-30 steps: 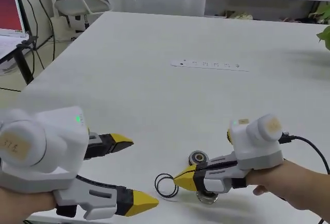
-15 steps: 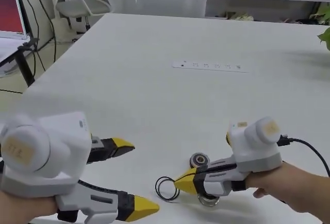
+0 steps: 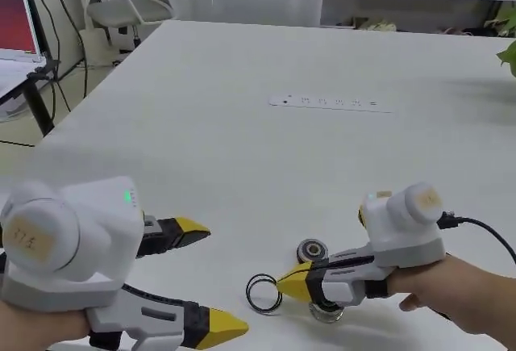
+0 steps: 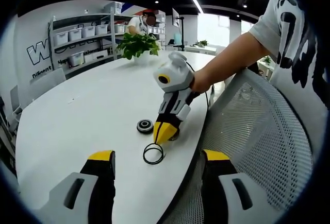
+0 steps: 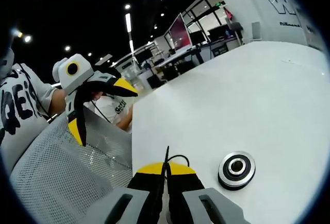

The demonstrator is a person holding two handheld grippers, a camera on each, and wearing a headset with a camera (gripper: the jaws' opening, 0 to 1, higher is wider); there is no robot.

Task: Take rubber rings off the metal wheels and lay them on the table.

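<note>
right gripper (image 3: 284, 282) pinching rubber ring (image 3: 249, 293) beside metal wheel (image 3: 310, 249), left gripper (image 3: 219, 276) wide open, empty

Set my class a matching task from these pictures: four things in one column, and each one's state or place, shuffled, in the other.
1 left tongs
2 right tongs
3 metal wheel
4 white power strip

a far across the table
b shut on the rubber ring
c jaws wide apart
d flat on the table beside the right tongs

Pairs: 1-c, 2-b, 3-d, 4-a
</note>
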